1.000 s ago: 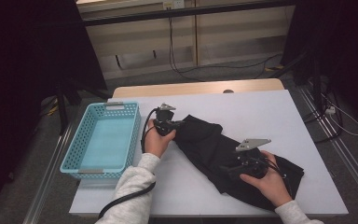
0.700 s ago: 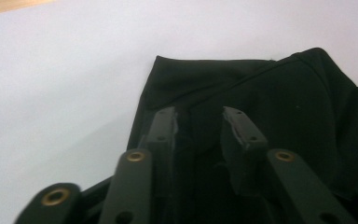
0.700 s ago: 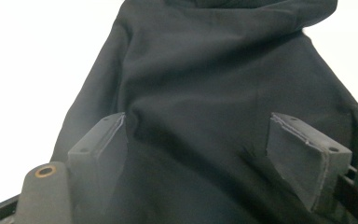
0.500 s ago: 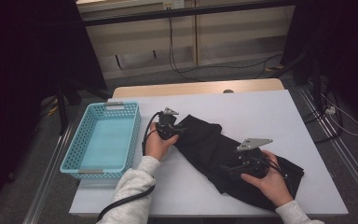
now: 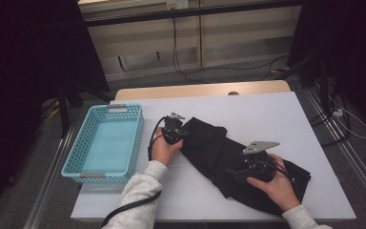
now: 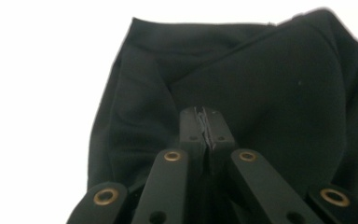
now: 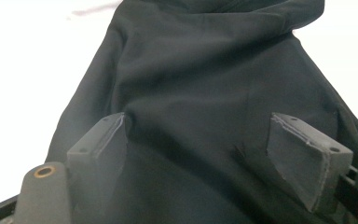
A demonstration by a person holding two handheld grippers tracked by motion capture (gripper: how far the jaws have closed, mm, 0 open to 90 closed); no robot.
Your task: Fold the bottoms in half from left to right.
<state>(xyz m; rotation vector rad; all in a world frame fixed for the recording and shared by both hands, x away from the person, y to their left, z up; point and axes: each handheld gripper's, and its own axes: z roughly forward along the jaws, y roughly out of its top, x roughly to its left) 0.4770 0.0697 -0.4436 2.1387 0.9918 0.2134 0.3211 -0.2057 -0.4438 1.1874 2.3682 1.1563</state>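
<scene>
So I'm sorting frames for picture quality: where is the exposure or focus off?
High view: surroundings sink into darkness, table evenly lit, sharp. Left gripper view: table blown out to white, black cloth soft, shut jaws fairly crisp. Right gripper view: table overexposed too, cloth folds readable, open jaws slightly blurred.

Legible text, labels, brands, numbers, signs: none. Black fabric garment (image 5: 228, 157), perforated light-blue plastic basket (image 5: 106, 143) left of it, white table top (image 5: 267, 114): all unmarked.
</scene>
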